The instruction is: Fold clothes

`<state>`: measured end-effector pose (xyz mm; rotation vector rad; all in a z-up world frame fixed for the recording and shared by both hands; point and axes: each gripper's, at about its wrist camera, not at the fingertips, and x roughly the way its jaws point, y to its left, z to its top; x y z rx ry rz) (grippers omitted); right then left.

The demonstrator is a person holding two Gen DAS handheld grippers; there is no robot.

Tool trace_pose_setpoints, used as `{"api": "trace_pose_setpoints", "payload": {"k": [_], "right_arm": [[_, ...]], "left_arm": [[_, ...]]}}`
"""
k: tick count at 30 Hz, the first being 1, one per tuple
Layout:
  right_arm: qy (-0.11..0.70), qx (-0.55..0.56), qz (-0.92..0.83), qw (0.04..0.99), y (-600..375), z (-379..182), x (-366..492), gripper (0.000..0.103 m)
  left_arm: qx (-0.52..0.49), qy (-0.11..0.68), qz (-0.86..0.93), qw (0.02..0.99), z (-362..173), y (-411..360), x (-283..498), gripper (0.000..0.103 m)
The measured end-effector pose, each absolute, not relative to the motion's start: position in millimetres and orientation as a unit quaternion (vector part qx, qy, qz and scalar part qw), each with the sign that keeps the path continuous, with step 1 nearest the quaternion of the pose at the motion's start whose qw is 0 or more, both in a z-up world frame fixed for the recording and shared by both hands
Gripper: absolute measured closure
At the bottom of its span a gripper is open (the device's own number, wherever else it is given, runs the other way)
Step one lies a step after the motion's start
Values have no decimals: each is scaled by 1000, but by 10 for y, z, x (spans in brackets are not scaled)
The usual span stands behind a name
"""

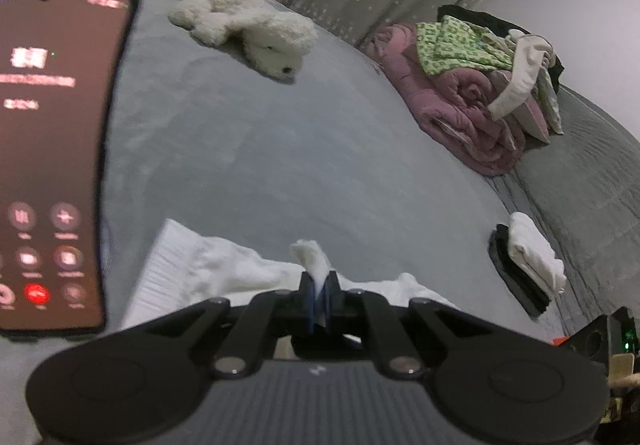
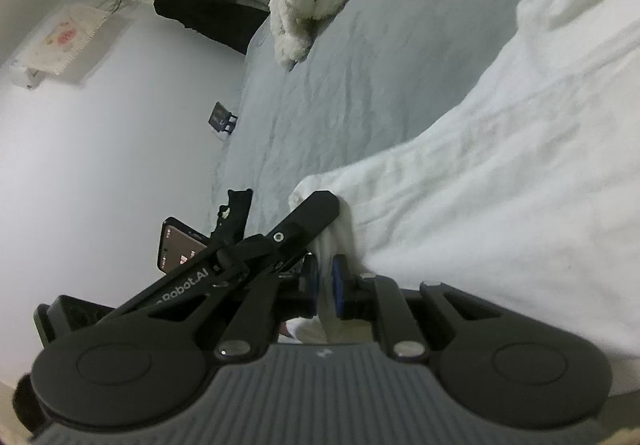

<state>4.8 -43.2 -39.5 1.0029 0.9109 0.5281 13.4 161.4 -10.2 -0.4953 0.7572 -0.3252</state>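
Note:
A white garment (image 1: pixel 208 269) lies on the grey bed (image 1: pixel 260 149) just beyond my left gripper (image 1: pixel 320 299). The left gripper is shut on a pinched corner of it, which sticks up between the blue pads. In the right wrist view the same white garment (image 2: pixel 500 173) spreads wide to the right. My right gripper (image 2: pixel 326 285) is shut on a fold of its edge. The other gripper's black finger (image 2: pixel 308 217) crosses close in front, touching the cloth.
A white plush toy (image 1: pixel 248 29) lies on the bed further back. A pile of pink, green and white clothes (image 1: pixel 472 85) sits at the right, and a small folded black and white stack (image 1: pixel 528 265) lies nearer. A phone (image 1: pixel 52 149) with a lit screen fills the left.

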Motion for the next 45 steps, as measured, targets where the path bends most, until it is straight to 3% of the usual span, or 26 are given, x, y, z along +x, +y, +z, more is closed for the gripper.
{"api": "trace_pose_setpoints", "payload": {"k": [16,20,22,29,37,42,45], "right_arm": [[450,513,286,673,-349,-708,43,84],[463,511,307,656,-382,-627,-46,69],[464,504,313,658,-461,-553,-95,68],[426,450,253,743,-1092,-327,-162,68],[379,276,172,866,-1535,-181,-329,68],[361,233,130,894,-1785,-201,-358,68],[348,224,111,903,-1915,-190,-382,68]], "left_arm": [[-254,343,-92,900,-81,2014,19,98],[-269,323,-89,903,-3,2078,-54,97],[-266,311,-95,908,46,2068,-97,98],[-198,319,-137,917,-44,1777,-194,97],[-118,316,-96,937,-336,1759,-316,97],[-93,311,-77,943,-384,1803,-413,98],[-102,304,-85,943,-297,1767,-476,90]]}}
